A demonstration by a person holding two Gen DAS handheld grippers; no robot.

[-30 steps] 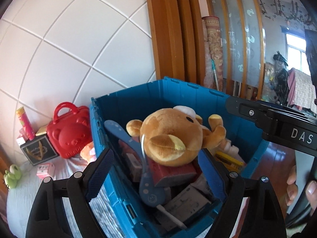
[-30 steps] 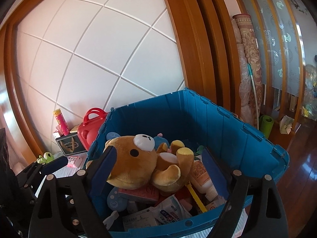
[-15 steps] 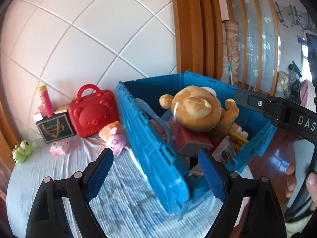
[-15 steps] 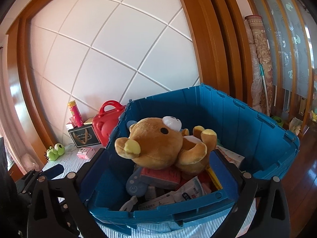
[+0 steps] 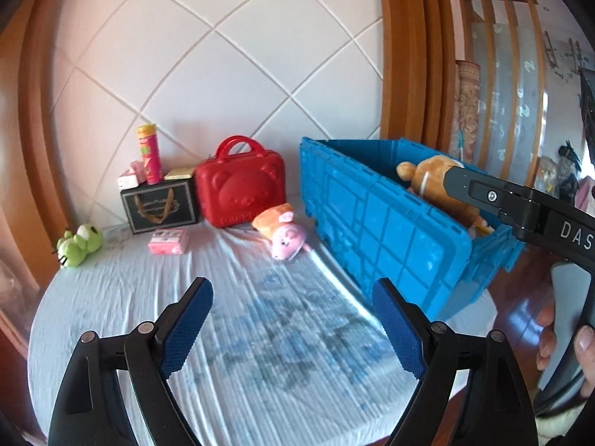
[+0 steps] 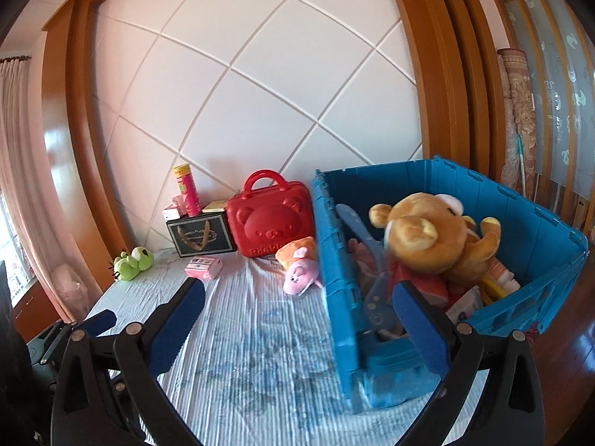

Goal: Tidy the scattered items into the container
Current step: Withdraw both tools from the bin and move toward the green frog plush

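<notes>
Left wrist view: both tongs, left (image 5: 292,329) and right (image 6: 297,334), gape empty (free for pickups) beside the blue crate (image 5: 390,238), facing the pink plush (image 5: 284,236) against its wall

Quilted white wall panel (image 6: 260,85), wooden frame (image 6: 431,74), rolled rug (image 6: 520,111), striped bedsheet (image 5: 260,334)

Ribbed, matt hard plastic is seen on the blue crate (image 6: 520,223), with the soft plush of a brown bear (image 6: 427,238) piled inside it. Just left of the crate, fuzzy pink plush (image 5: 286,239) is laid on crinkled, matt striped cloth (image 5: 260,353). Behind that, glossy moulded red plastic is shown by the case (image 5: 241,193). Polished wood (image 6: 438,74) is caught gleaming above the crate.
</notes>
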